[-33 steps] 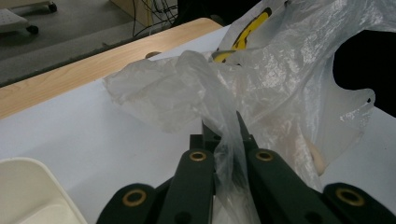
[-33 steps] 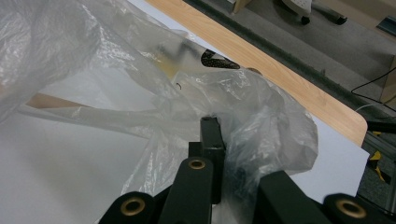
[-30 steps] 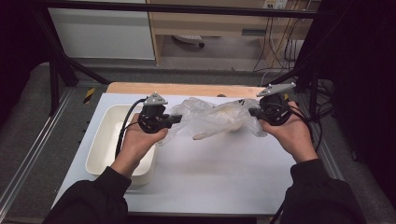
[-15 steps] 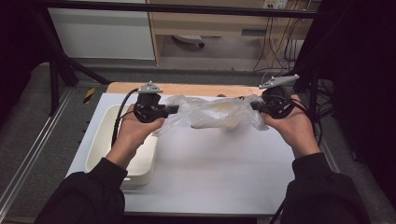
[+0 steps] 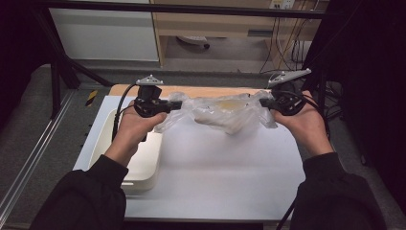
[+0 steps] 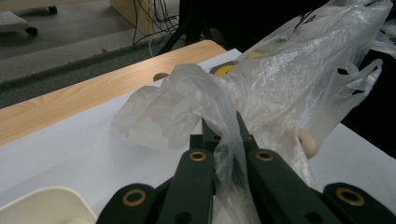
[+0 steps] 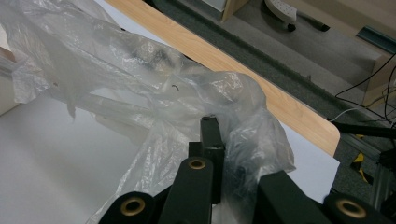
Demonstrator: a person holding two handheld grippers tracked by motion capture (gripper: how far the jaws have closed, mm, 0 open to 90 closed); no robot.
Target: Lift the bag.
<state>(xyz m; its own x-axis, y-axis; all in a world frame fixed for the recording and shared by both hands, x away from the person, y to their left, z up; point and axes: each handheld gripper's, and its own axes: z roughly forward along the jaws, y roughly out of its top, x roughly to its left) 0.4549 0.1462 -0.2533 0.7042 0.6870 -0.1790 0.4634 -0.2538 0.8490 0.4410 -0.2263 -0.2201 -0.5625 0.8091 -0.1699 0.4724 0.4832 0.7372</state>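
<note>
Your left gripper (image 6: 224, 154) has its jaws closed tight on a gathered fold of the clear plastic bag (image 5: 225, 112). Your right gripper (image 7: 217, 158) is clamped the same way on the opposite edge. The bag hangs stretched between them at centre frame of the high view, sagging above the white table (image 5: 215, 177).

Risks, as judged: the film is thin, so pulling your hands further apart may tear it at either pinch. Each hold catches only a narrow fold, so one may slip free and drop that end. The contents (image 6: 224, 69), yellowish and indistinct, may then spill toward the cream tray (image 5: 143, 163) at lower left.

No brand, label or legible writing is visible on the bag or tray.
</note>
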